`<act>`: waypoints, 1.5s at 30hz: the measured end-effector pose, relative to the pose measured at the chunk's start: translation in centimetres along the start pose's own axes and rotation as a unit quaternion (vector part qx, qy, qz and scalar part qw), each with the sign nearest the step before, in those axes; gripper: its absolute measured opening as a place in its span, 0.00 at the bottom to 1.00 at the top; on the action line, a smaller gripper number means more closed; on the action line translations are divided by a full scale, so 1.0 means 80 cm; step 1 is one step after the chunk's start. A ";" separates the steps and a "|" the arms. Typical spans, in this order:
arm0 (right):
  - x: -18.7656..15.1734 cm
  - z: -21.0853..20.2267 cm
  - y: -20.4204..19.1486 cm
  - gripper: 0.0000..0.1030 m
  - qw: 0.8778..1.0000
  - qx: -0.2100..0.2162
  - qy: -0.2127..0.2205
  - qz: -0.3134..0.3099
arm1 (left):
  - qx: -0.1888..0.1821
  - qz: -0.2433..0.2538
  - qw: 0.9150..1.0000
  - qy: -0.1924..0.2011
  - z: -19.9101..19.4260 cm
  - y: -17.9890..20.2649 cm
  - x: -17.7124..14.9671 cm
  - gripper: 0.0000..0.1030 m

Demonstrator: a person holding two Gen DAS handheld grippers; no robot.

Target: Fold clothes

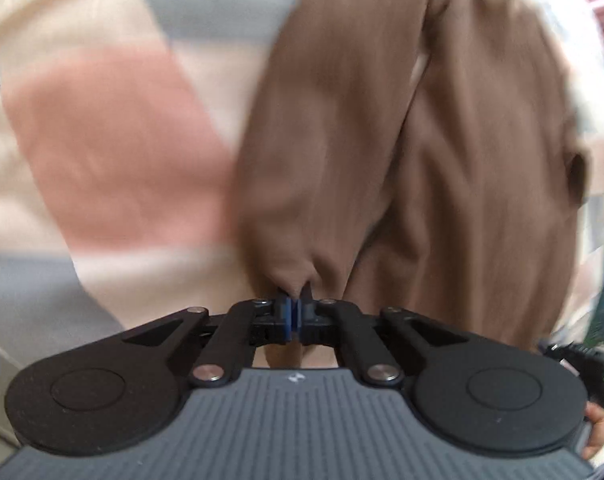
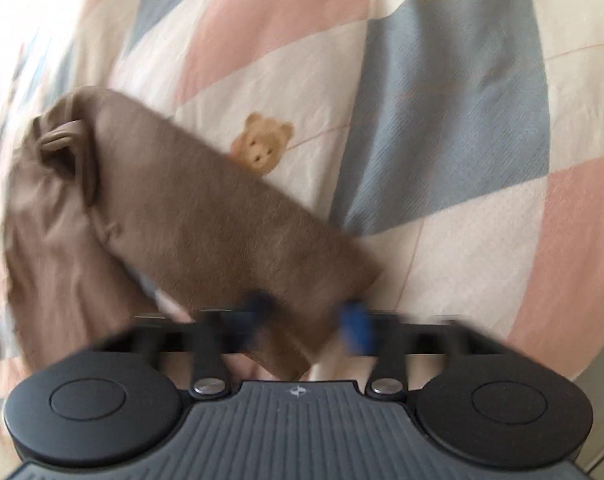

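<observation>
Left gripper [image 1: 294, 300] is pinching the brown knit garment [image 1: 401, 140] tight; right gripper [image 2: 305, 312] is gaping, jaws straddling its cuff. Checked quilt [image 2: 453, 92] below; folding is barely begun.

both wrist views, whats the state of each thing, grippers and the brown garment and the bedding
left gripper: shut, pinching a fold of the brown garment
right gripper: open, cloth lying between its fingers, not clamped
brown garment: bunched, unfolded, partly lifted, motion blurred
checked bedding: spread flat under the garment, bear print partly covered
</observation>
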State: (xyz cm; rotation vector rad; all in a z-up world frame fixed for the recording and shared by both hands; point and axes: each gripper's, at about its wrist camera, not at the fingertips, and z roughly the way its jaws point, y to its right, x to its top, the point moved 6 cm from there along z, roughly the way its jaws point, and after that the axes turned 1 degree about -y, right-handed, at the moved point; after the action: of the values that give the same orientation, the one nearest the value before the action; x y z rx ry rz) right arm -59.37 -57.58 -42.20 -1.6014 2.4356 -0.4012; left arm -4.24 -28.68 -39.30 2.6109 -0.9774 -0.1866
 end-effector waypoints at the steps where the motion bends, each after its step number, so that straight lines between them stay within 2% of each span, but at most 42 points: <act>1: 0.005 -0.012 -0.003 0.04 1.000 0.005 0.010 -0.012 | -0.010 -0.004 0.999 0.035 -0.033 -0.010 0.022 0.00; 3: 0.019 -0.052 -0.009 0.03 0.998 0.014 0.054 -0.042 | -0.015 -0.015 0.993 0.117 -0.110 -0.044 0.078 0.00; 4: 0.029 -0.076 -0.009 0.03 0.996 0.022 0.079 -0.045 | -0.010 -0.021 0.987 0.159 -0.151 -0.065 0.107 0.00; 7: 0.069 -0.153 -0.005 0.03 0.985 0.014 0.167 -0.050 | 0.042 -0.044 0.962 0.268 -0.264 -0.131 0.186 0.03; 9: 0.099 -0.202 0.003 0.04 0.973 -0.007 0.228 -0.045 | 0.092 -0.056 0.945 0.309 -0.311 -0.167 0.225 0.10; 10: 0.111 -0.221 0.007 0.11 0.967 -0.019 0.250 -0.042 | 0.119 -0.060 0.941 0.312 -0.320 -0.181 0.236 0.16; 11: 0.119 -0.232 0.012 0.37 0.965 -0.035 0.259 -0.037 | 0.143 -0.065 0.939 0.306 -0.321 -0.193 0.241 0.21; 12: 0.128 -0.242 0.018 0.55 0.962 -0.050 0.268 -0.032 | 0.150 -0.069 0.942 0.292 -0.310 -0.198 0.234 0.23; 13: 0.133 -0.248 0.022 0.78 0.959 -0.065 0.273 -0.030 | 0.150 -0.072 0.947 0.276 -0.295 -0.199 0.223 0.23; 14: 0.132 -0.246 0.025 0.75 0.959 -0.079 0.269 -0.035 | 0.150 -0.075 0.951 0.260 -0.280 -0.200 0.212 0.23; 16: 0.116 -0.225 0.032 0.75 0.968 -0.084 0.236 -0.036 | 0.120 -0.057 0.969 0.207 -0.221 -0.179 0.175 0.23; 19: 0.071 -0.168 0.032 0.75 0.985 -0.031 0.167 -0.030 | 0.044 -0.006 0.995 0.092 -0.113 -0.110 0.085 0.23; 20: 0.047 -0.151 0.028 0.75 0.989 -0.013 0.140 -0.035 | 0.014 0.014 0.999 0.051 -0.077 -0.083 0.051 0.23; 22: -0.004 -0.115 0.018 0.73 0.995 0.015 0.083 -0.052 | -0.045 0.044 0.998 -0.006 -0.026 -0.030 -0.010 0.23; 24: -0.049 -0.089 0.008 0.73 0.996 0.038 0.039 -0.070 | -0.085 0.053 0.994 -0.034 0.008 0.011 -0.053 0.23; 26: -0.083 -0.075 -0.003 0.73 0.995 0.061 0.013 -0.082 | -0.100 0.057 0.993 -0.041 0.030 0.029 -0.073 0.27; 28: -0.104 -0.066 -0.009 0.73 0.993 0.082 -0.002 -0.088 | -0.088 0.053 0.994 -0.034 0.044 0.033 -0.080 0.29; 31: -0.116 -0.052 -0.008 0.73 0.991 0.106 -0.015 -0.081 | -0.089 0.038 0.995 -0.022 0.069 0.027 -0.070 0.34; 34: -0.116 -0.035 -0.010 0.73 0.987 0.135 -0.019 -0.084 | -0.086 0.045 0.995 -0.021 0.091 0.035 -0.069 0.35; 36: -0.114 -0.018 -0.017 0.74 0.984 0.139 -0.016 -0.108 | -0.079 0.048 0.996 -0.019 0.101 0.041 -0.071 0.31; 38: -0.111 -0.003 -0.026 0.72 0.980 0.134 -0.012 -0.146 | -0.073 0.042 0.996 -0.019 0.108 0.045 -0.074 0.03; 39: -0.109 0.004 -0.030 0.66 0.977 0.130 -0.012 -0.169 | -0.068 0.037 0.997 -0.018 0.107 0.046 -0.076 0.03; 40: -0.109 0.011 -0.034 0.47 0.972 0.125 -0.018 -0.196 | -0.066 0.037 0.997 -0.014 0.101 0.048 -0.078 0.03; 41: -0.111 0.015 -0.037 0.15 0.967 0.119 -0.035 -0.224 | -0.067 0.041 0.997 -0.010 0.089 0.051 -0.080 0.02; 42: -0.115 0.016 -0.041 0.06 0.959 0.122 -0.059 -0.250 | -0.070 0.046 0.996 -0.006 0.077 0.054 -0.083 0.02; 45: -0.124 -0.021 -0.060 0.06 0.937 0.164 -0.095 -0.294 | -0.116 0.041 0.992 0.024 0.010 0.055 -0.093 0.02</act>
State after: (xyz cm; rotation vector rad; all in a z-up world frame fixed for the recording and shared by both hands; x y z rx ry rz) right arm -51.86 -50.11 -38.88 -2.0631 1.6069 -0.6641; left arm -12.74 -27.12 -38.39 2.3502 -0.9821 -0.2025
